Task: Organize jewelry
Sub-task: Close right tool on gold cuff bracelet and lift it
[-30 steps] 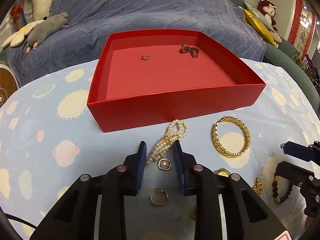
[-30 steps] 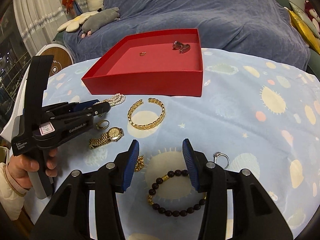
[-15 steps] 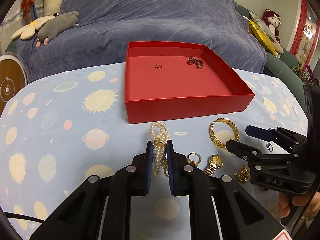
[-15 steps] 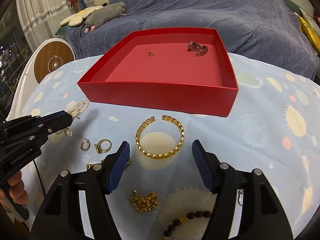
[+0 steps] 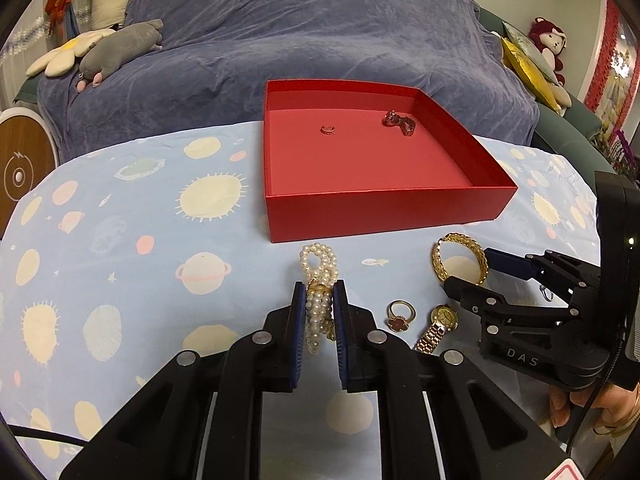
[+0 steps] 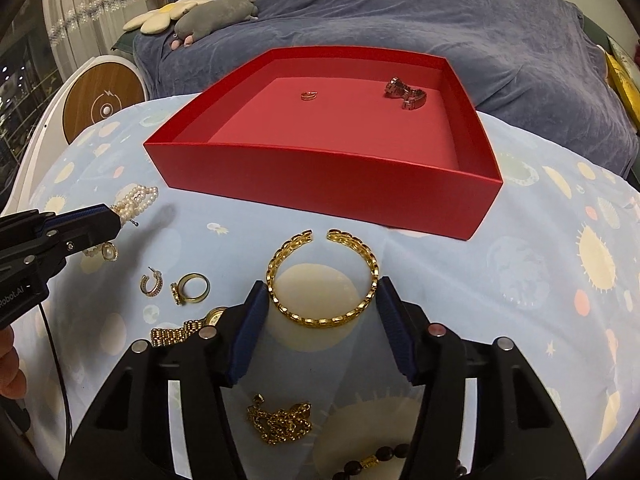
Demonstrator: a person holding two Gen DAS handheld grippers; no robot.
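Gripping the pearl bracelet [image 5: 319, 312] at lower centre of its view, the left gripper [image 5: 319, 300] is pinching a looped, gold-clasped strand. Right gripper [image 6: 322, 304] is spreading wide around the gold bangle [image 6: 322, 276], nearer than half a second ago. Only the right view is showing the hoop earring [image 6: 151, 283] and gold chain [image 6: 278, 420]; the red box [image 6: 320, 188] is sitting upper centre.
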